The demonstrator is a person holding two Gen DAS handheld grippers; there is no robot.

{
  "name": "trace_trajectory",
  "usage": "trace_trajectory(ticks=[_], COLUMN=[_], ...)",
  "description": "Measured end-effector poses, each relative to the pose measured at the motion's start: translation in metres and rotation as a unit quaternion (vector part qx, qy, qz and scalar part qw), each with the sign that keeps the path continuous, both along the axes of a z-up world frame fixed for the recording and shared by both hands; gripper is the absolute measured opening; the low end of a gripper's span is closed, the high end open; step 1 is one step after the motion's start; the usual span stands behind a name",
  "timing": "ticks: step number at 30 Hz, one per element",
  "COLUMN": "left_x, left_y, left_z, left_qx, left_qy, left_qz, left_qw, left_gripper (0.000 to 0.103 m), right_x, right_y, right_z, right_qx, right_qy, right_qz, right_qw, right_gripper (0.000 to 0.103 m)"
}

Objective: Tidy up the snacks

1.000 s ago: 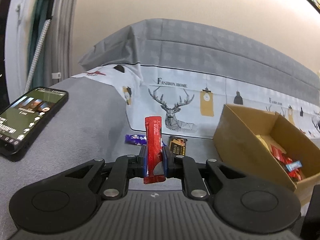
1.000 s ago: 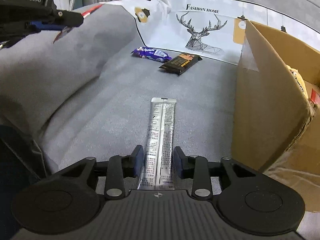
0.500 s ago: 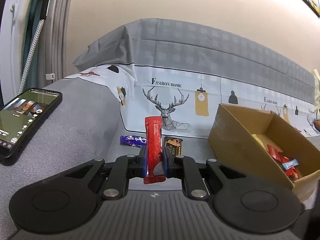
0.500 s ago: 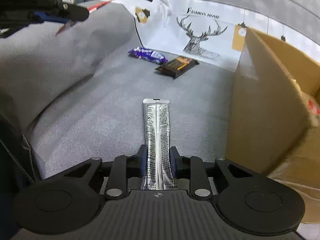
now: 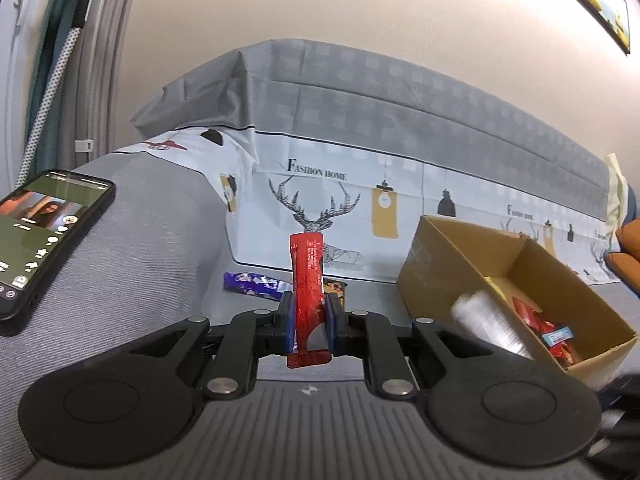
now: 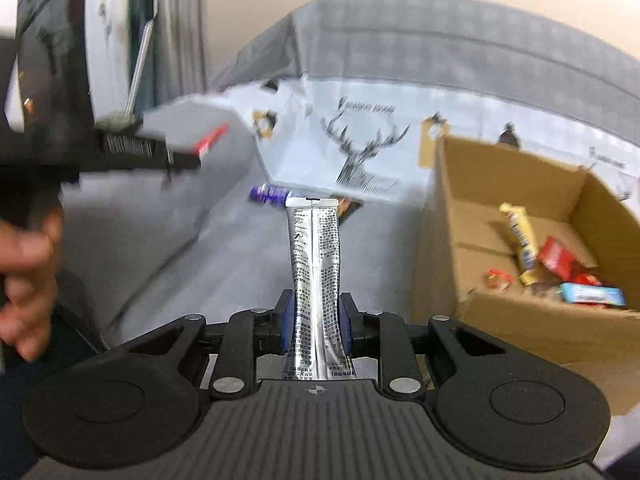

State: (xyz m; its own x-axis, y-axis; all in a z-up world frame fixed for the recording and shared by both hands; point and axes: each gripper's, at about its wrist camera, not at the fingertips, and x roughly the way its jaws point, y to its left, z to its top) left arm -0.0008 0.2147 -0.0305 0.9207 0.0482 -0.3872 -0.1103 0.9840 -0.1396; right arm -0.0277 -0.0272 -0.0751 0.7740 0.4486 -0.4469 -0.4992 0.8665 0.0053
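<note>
My left gripper (image 5: 307, 320) is shut on a red stick packet (image 5: 306, 268) that stands upright above the grey sofa seat. My right gripper (image 6: 316, 320) is shut on a silver stick packet (image 6: 316, 256), lifted off the seat, left of the open cardboard box (image 6: 452, 240). The box (image 5: 440, 264) holds several snacks, among them a yellow bar (image 6: 520, 240) and red wrappers (image 6: 560, 258). A purple wrapped bar (image 5: 252, 283) and a dark packet (image 5: 334, 287) lie on the seat behind the red packet. The left gripper shows blurred in the right wrist view (image 6: 132, 152).
A phone (image 5: 44, 232) with a lit screen lies on the sofa armrest at left. A deer-print cover (image 5: 320, 208) drapes the sofa back. A clear plastic roll (image 5: 488, 324) lies in the box. A hand (image 6: 24, 276) shows at the left edge.
My right gripper closed on the silver packet and lifted it off the seat, rising so the box interior shows. My left gripper moved slightly with the red packet still held.
</note>
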Motion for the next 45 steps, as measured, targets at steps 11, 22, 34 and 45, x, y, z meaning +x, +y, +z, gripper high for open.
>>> trace_trajectory(ticks=[11,22,34,45], left_x=[0.012,0.017,0.028,0.028], left_y=[-0.003,-0.012,-0.024,-0.048], left_z=[-0.005,-0.007,-0.013,-0.012], left_qx=[-0.013,0.018,0.074,0.126], left_qy=[0.005,0.024,0.049,0.039], left_qz=[-0.027,-0.033,-0.03,-0.042], left_qw=[0.9996,0.999,0.9956,0.9903], left_gripper=[0.016,0.016,0.016,0.016], right_x=[-0.027,-0.006,0.033,0.056], right_y=[-0.058,-0.105,-0.141,-0.182], right_z=[0.109,0.123,0.112,0.101], right_qx=[0.105,0.193,0.193,0.175], right_qy=[-0.074,-0.07,-0.088,-0.122], right_qz=[-0.084,-0.13,-0.146,-0.132], right_qw=[0.988,0.97,0.966,0.968], right_gripper=[0.025,0.025,0.025,0.025])
